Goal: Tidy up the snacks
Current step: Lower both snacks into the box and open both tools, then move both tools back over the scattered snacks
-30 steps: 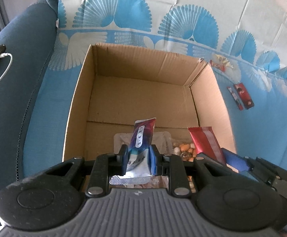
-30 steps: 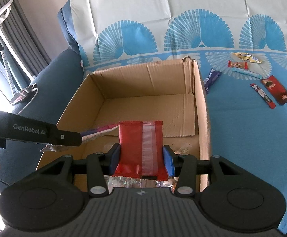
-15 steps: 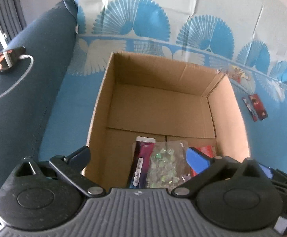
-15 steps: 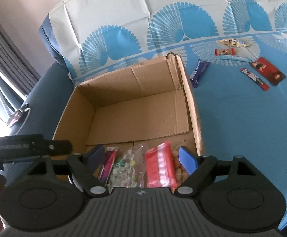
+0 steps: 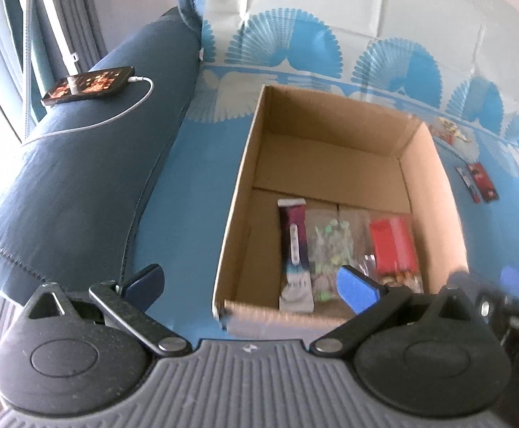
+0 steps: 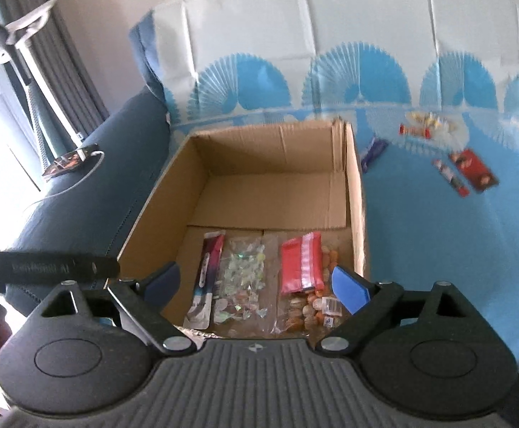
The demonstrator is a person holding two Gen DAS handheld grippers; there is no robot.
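Note:
An open cardboard box [image 5: 238, 196] [image 6: 270, 149] stands on a blue patterned cloth. On its floor lie a purple packet [image 5: 293, 242] [image 6: 207, 271], a clear candy bag [image 5: 331, 249] [image 6: 241, 281], a red packet [image 5: 391, 246] [image 6: 300, 260] and a bag of orange nuts [image 6: 309, 306]. My left gripper [image 5: 250, 287] hovers above the box's near left corner, open wide and empty. My right gripper [image 6: 256, 287] hangs over the near edge with its jaws still opening and nothing between them.
Loose snacks lie on the cloth right of the box: a purple bar [image 6: 373, 151], a red stick [image 6: 450, 176], a red packet [image 6: 473, 167] [image 5: 482, 182] and small candies [image 6: 414, 130]. A phone [image 5: 88, 83] on a cable rests on the dark blue sofa arm [image 5: 81, 185].
The left gripper let go of the purple packet and the right let go of the red packet; both packets now lie in the box. Both grippers opened and drew back and up.

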